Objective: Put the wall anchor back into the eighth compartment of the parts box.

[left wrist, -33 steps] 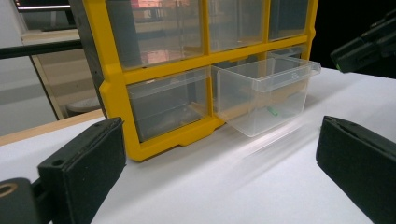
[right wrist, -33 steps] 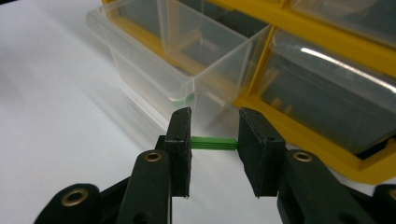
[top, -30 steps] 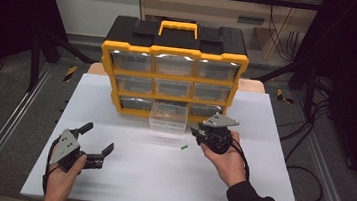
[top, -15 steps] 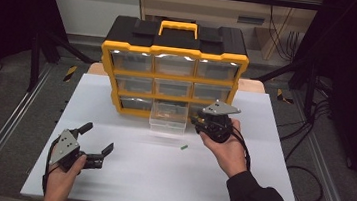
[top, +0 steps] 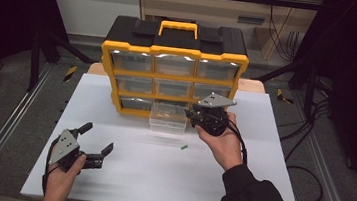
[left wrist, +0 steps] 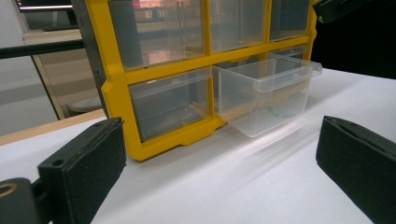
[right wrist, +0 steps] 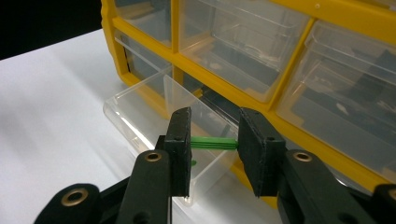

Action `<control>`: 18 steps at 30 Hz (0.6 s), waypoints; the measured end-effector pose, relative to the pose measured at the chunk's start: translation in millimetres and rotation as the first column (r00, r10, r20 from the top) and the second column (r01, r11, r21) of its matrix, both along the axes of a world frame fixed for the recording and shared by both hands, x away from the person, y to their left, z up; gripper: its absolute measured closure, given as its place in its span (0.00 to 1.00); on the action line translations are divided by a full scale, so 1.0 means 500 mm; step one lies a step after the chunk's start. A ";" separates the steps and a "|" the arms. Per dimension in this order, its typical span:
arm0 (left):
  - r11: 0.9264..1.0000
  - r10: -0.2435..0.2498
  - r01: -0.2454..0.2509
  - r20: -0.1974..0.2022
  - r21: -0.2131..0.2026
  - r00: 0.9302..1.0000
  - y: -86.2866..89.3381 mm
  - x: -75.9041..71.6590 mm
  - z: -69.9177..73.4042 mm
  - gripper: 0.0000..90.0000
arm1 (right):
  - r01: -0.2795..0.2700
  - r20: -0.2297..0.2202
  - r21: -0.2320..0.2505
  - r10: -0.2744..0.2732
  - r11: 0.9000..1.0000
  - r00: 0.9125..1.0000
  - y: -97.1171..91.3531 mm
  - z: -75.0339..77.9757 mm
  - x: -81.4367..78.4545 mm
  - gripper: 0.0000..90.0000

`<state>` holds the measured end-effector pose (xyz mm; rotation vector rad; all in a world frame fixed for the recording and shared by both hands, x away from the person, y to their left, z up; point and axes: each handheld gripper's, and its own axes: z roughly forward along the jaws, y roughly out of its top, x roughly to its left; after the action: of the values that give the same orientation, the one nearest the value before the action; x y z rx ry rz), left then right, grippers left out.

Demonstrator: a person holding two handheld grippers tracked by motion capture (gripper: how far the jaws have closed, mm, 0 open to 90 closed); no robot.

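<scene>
The right gripper's (right wrist: 212,149) jaws pinch a green pin (right wrist: 214,143) by its ends, above the pulled-out drawer (right wrist: 159,116) of the yellow organiser (top: 173,55). To drop it well, centre over the drawer, lower, then part. The left gripper (top: 92,144) rests spread on the bench (top: 158,179); another pin (top: 184,147) lies nearby.

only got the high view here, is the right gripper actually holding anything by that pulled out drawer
Observer: Yes. The right gripper has its fingers clamped on a small green stick, held crosswise, with the clear drawer just beyond it.
Operator: anything inside the drawer
Observer: One small green piece lies on its floor, visible through the clear front wall.
Operator: left gripper carrying something
Observer: No. The left gripper has its fingers wide apart with nothing between them, pointing at the yellow organizer.
</scene>
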<state>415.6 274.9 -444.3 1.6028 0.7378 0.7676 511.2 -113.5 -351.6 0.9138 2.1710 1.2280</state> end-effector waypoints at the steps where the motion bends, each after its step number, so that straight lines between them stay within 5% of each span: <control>1: 1.000 0.000 0.000 0.000 0.000 1.000 0.000 0.000 0.000 0.01 | 0.000 0.000 0.000 0.000 1.000 1.000 0.001 0.001 0.001 0.73; 18: 1.000 -0.004 0.004 -0.002 0.001 1.000 0.000 0.000 -0.001 0.01 | -0.029 -0.018 -0.005 0.029 1.000 0.999 0.048 0.006 0.026 0.73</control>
<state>415.6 274.9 -444.6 1.6059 0.7357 0.7639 524.1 -89.4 -348.9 0.8976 2.2075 1.2321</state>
